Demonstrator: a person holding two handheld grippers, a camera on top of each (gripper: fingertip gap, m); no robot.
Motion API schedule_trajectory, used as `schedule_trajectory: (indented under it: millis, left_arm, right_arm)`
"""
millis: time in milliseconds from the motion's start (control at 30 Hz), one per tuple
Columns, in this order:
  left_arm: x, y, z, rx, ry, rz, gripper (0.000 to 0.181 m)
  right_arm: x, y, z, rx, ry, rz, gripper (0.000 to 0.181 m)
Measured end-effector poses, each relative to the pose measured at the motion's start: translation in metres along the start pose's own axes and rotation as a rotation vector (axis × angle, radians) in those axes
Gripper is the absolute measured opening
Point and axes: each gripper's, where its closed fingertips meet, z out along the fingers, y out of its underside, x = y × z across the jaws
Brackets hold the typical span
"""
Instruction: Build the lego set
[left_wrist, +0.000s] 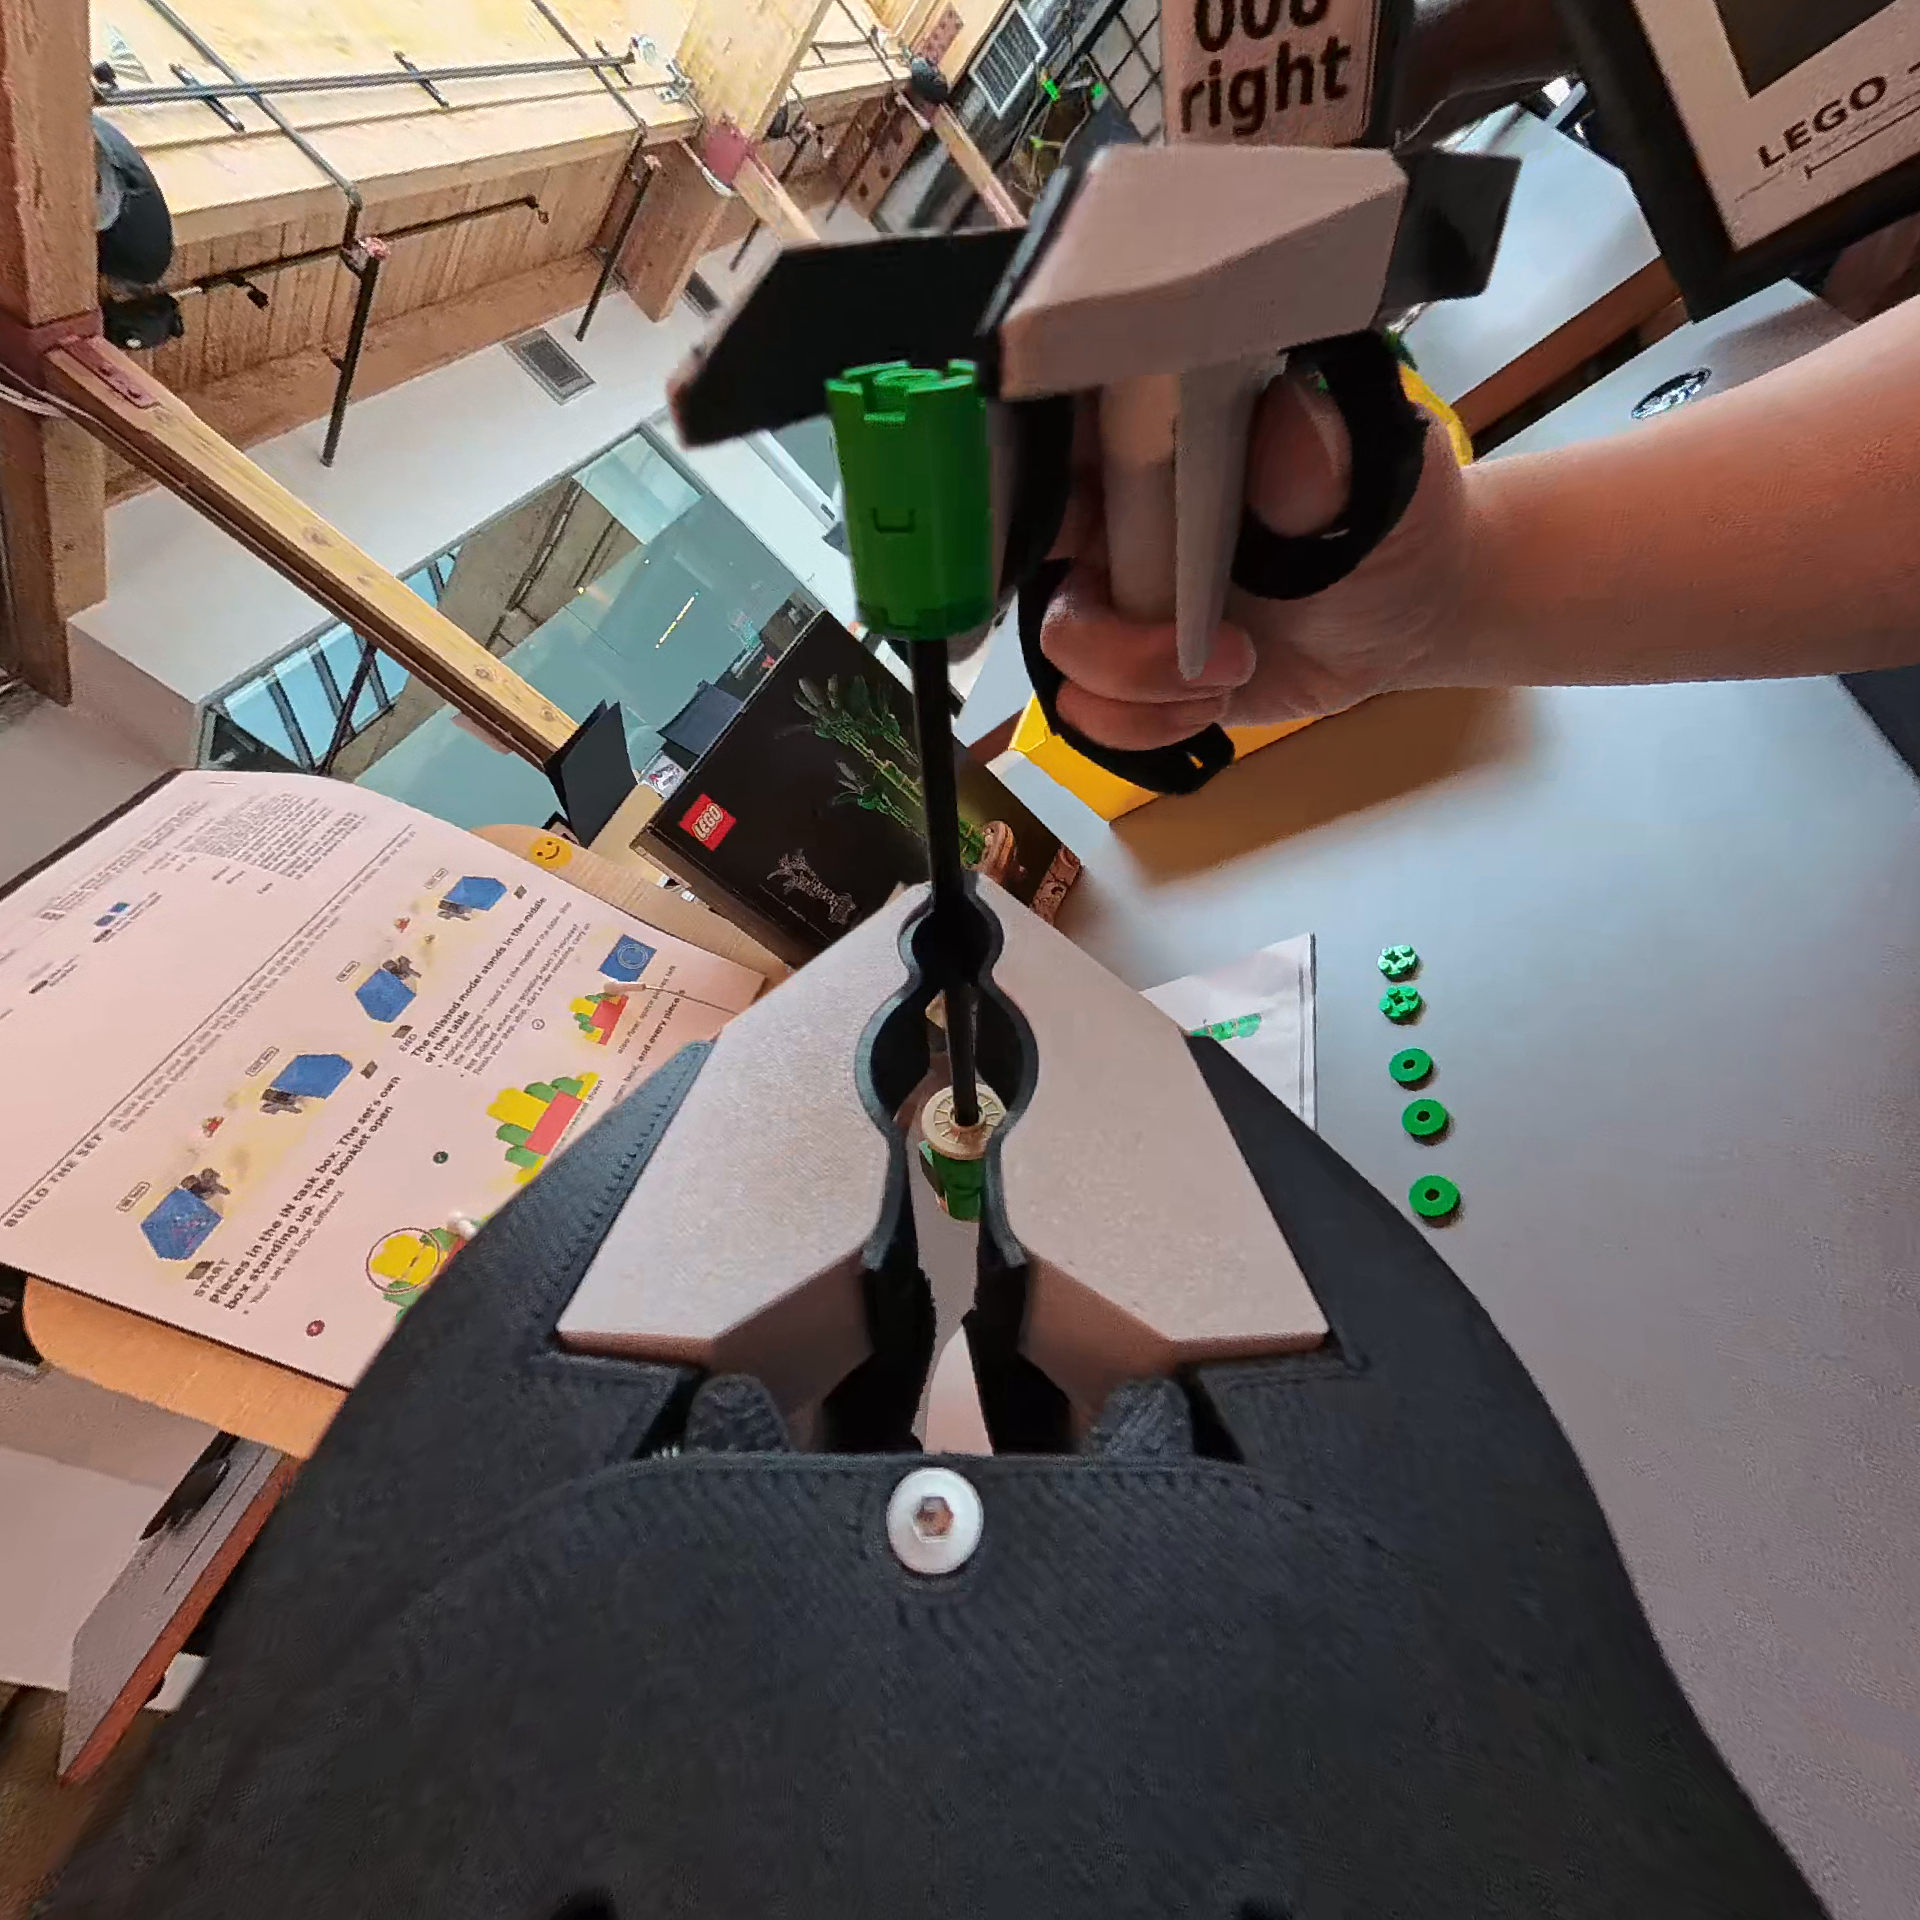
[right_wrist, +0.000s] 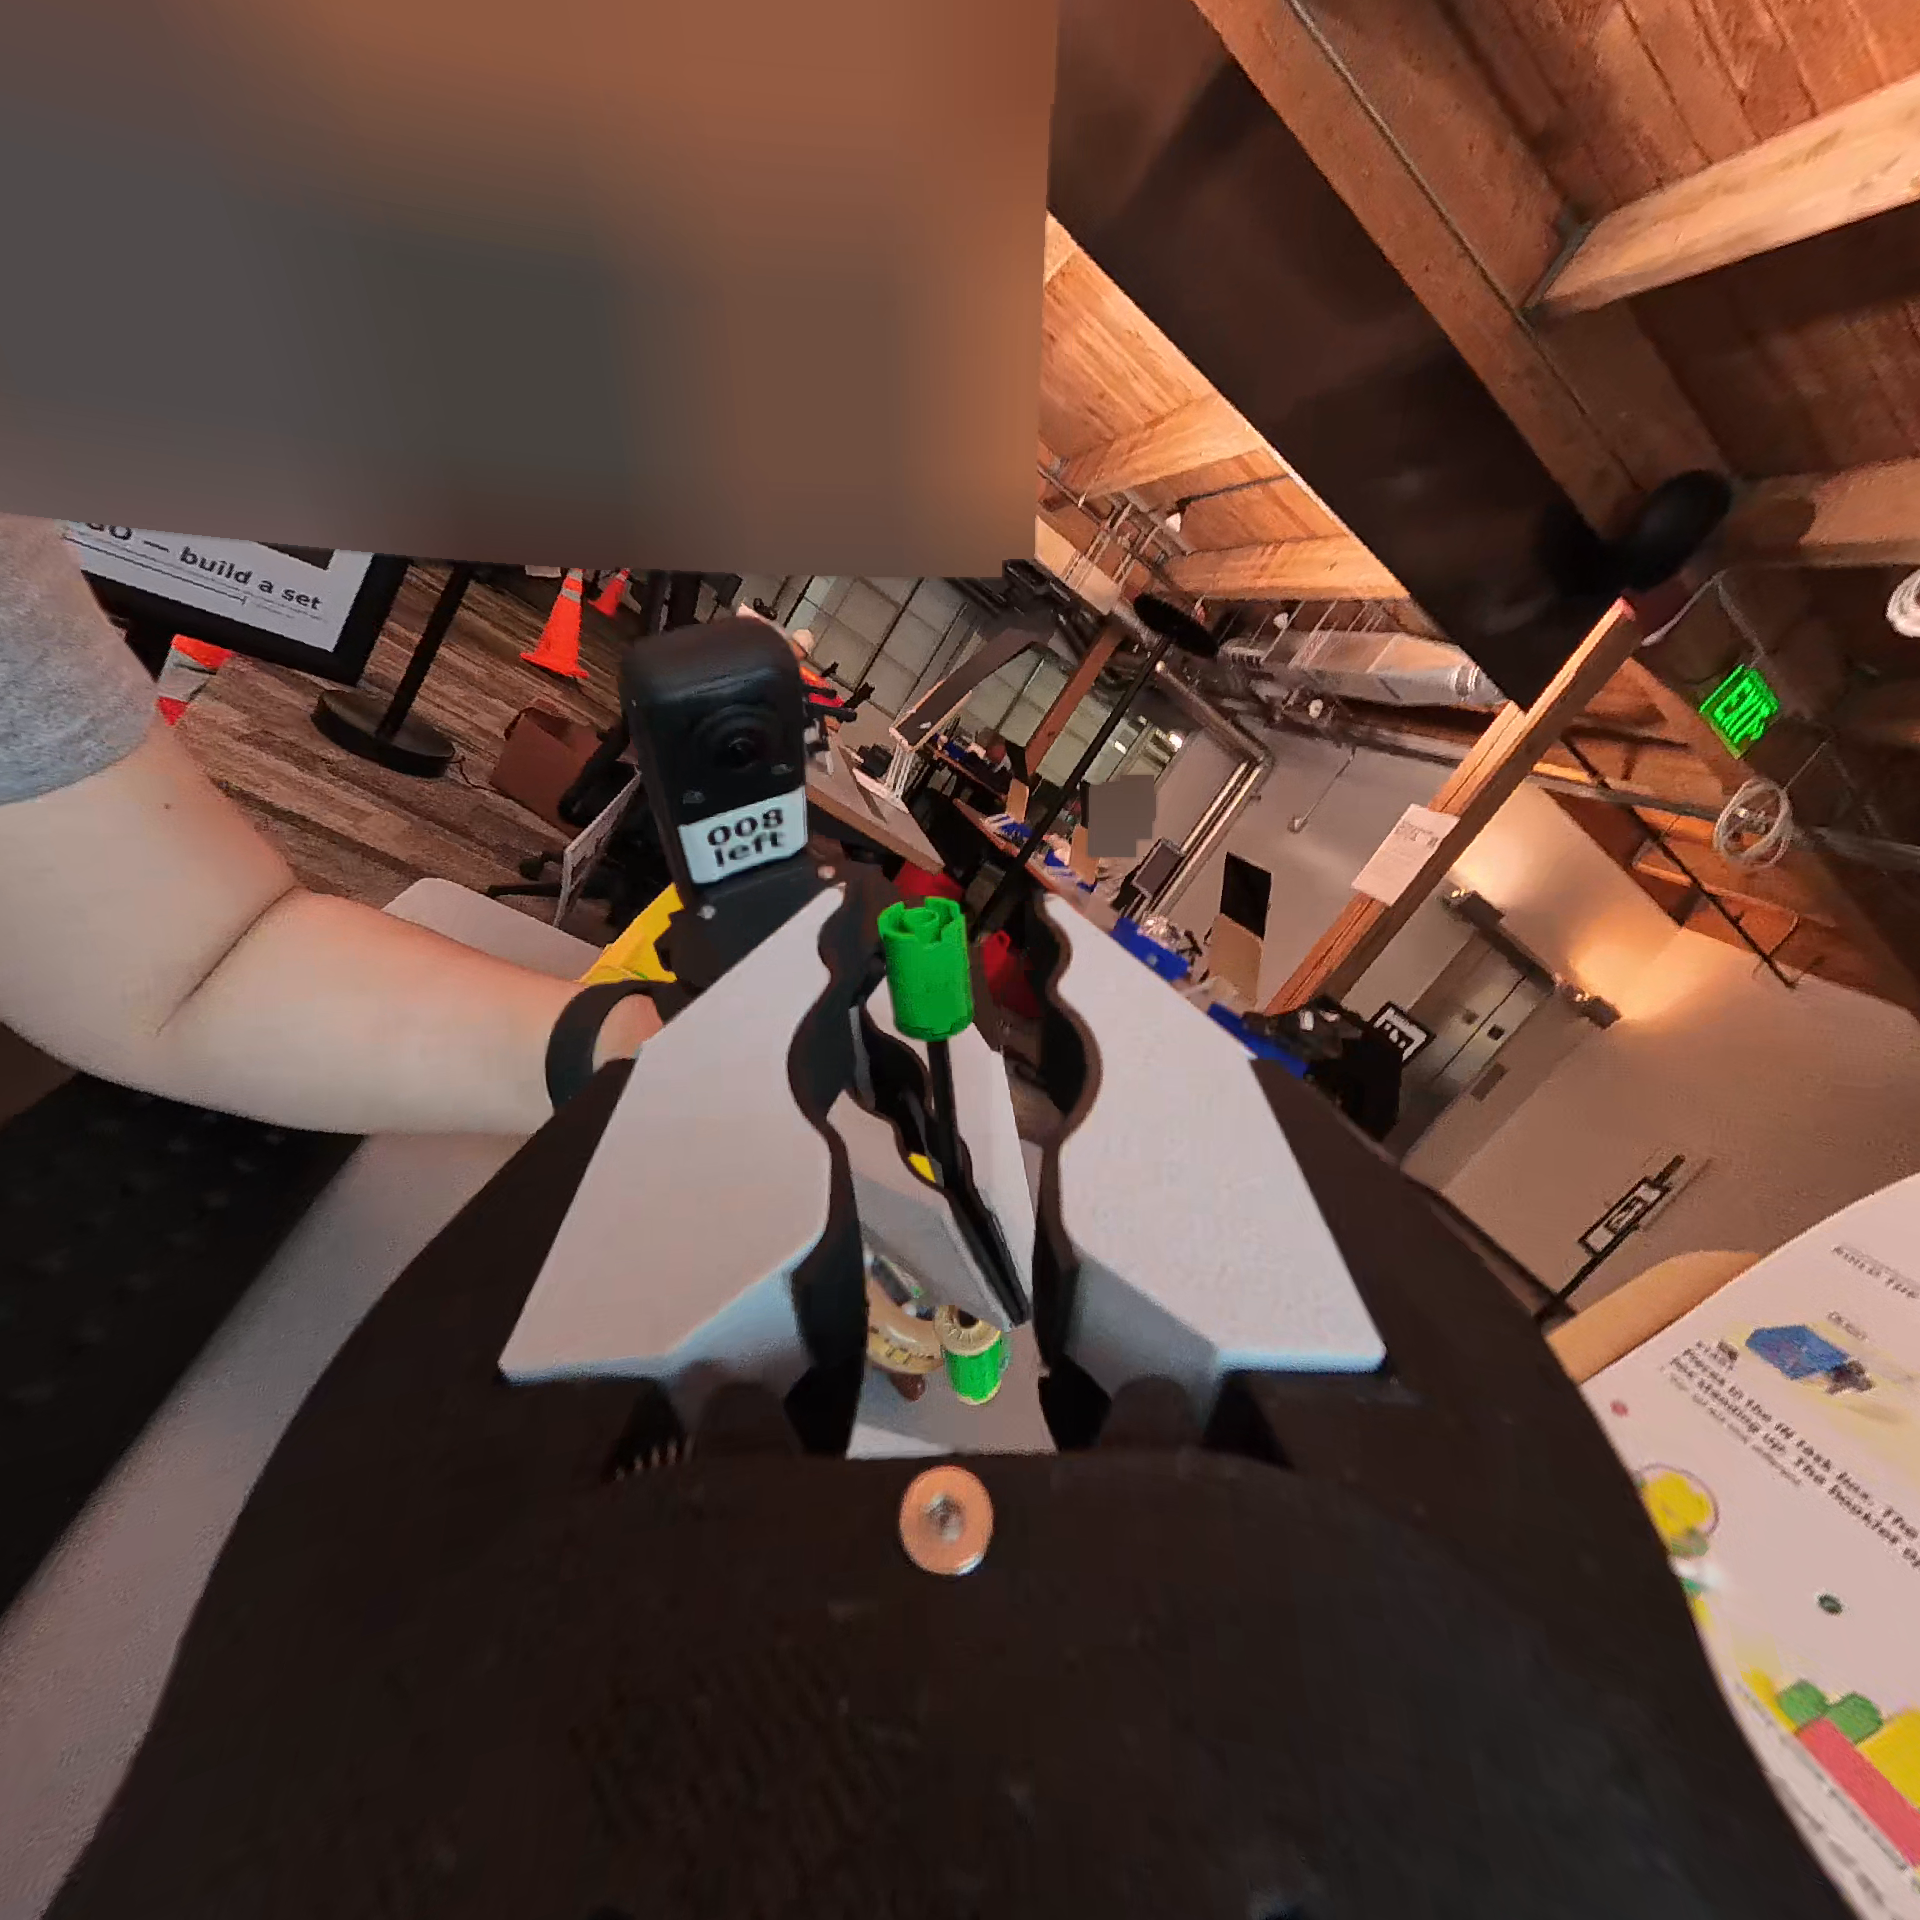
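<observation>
My left hand-held gripper (left_wrist: 940, 956) clamps the black rod (left_wrist: 940, 790); my right hand-held gripper (left_wrist: 997, 343), jaws apart, must slide the green cylinder (left_wrist: 912, 499) straight down.

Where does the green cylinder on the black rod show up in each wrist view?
Left wrist view: the green cylinder sits upper centre, atop the black rod, between the jaws of the right gripper.
Right wrist view: it is at centre, between this gripper's own jaws.
Shared landmark: the tan-and-green piece at the rod's lower end, near the left gripper.
</observation>
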Motion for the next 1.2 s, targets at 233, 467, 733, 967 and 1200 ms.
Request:
schedule_trajectory:
  millis: [233,467,733,967,1200]
  left_arm:
    - [0.004,-0.003,0.001,-0.01,0.029,-0.026,0.0]
    - [0.011,0.005,0.007,-0.065,0.057,-0.041,0.0]
    - [0.012,0.003,0.007,-0.009,0.168,-0.304,0.0]
    - [0.004,0.011,0.009,0.004,0.222,-0.653,0.013]
    - [0.007,0.029,0.01,-0.034,0.291,-0.825,0.019]
  right_arm:
    - [-0.003,0.007,-0.001,-0.028,-0.038,0.045,0.015]
    - [-0.008,0.019,0.004,-0.043,-0.044,0.037,0.016]
    - [0.024,0.021,-0.003,-0.047,0.038,0.243,0.014]
    - [0.066,0.042,-0.02,0.004,0.138,0.696,0.014]
    - [0.093,0.069,-0.043,0.05,0.199,0.951,0.014]
